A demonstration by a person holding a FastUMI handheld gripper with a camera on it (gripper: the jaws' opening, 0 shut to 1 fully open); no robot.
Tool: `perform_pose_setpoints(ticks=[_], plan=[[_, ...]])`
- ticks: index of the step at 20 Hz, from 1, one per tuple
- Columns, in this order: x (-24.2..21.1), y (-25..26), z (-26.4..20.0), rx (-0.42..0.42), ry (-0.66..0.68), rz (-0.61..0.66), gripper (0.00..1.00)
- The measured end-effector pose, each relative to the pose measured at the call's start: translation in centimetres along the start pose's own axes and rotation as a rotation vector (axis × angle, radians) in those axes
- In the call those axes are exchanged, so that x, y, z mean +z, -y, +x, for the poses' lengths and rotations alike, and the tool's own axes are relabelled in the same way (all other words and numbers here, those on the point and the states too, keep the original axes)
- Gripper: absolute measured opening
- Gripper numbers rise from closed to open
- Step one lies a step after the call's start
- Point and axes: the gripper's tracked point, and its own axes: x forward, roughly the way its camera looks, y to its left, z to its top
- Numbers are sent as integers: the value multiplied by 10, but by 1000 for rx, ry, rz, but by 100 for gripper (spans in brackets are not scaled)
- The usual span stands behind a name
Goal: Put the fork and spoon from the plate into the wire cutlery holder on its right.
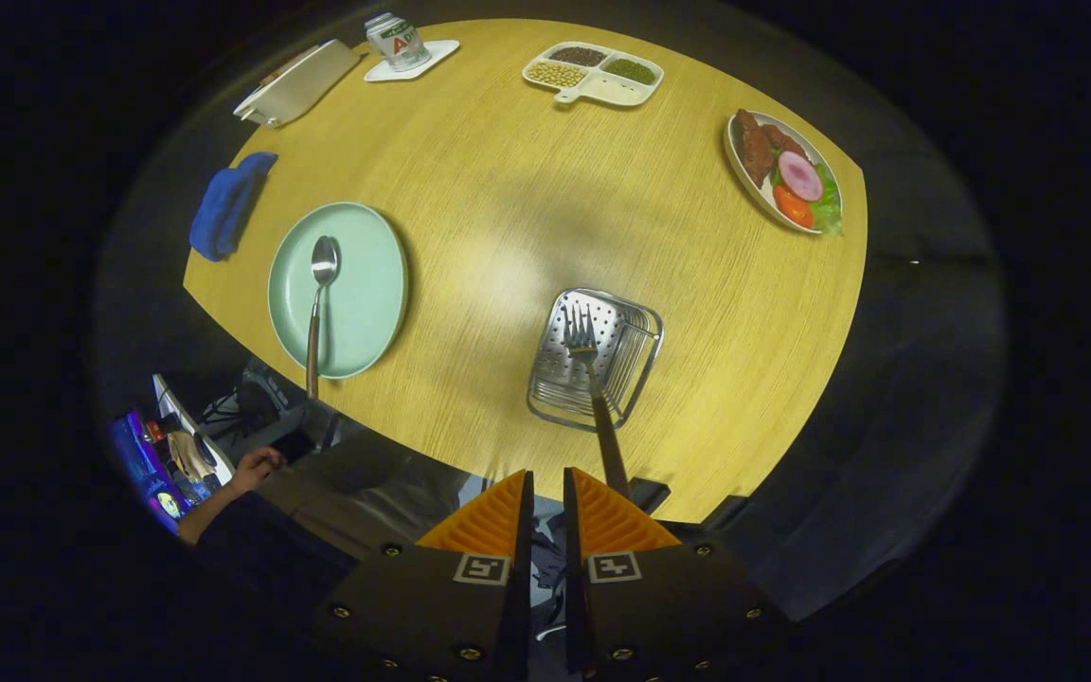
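I look down on a round yellow wooden table [508,189] from well above. A pale green plate [370,284] holds a spoon [318,294] with a wooden handle that sticks out over the plate's near rim. To the plate's right stands the wire cutlery holder [645,327]. The fork [593,379] lies in it, tines at the far end, its wooden handle slanting out over the near rim and ending behind my right finger. My gripper [547,474] hangs high over the table's near edge, fingers shut to a narrow slit with nothing between them.
A blue cloth [226,204] lies left of the plate. At the far side are a white box [297,83], a can [396,43] on a coaster, a divided tray of beans [595,74] and a plate of food [785,170]. A person's hand [257,466] rests below the table's edge.
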Motion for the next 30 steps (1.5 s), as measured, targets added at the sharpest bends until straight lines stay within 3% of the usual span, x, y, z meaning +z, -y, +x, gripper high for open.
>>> perform_pose_setpoints(ticks=[11, 30], plan=[[-9, -117, 25, 106, 95, -52, 16], [41, -222, 60, 199, 83, -76, 16]])
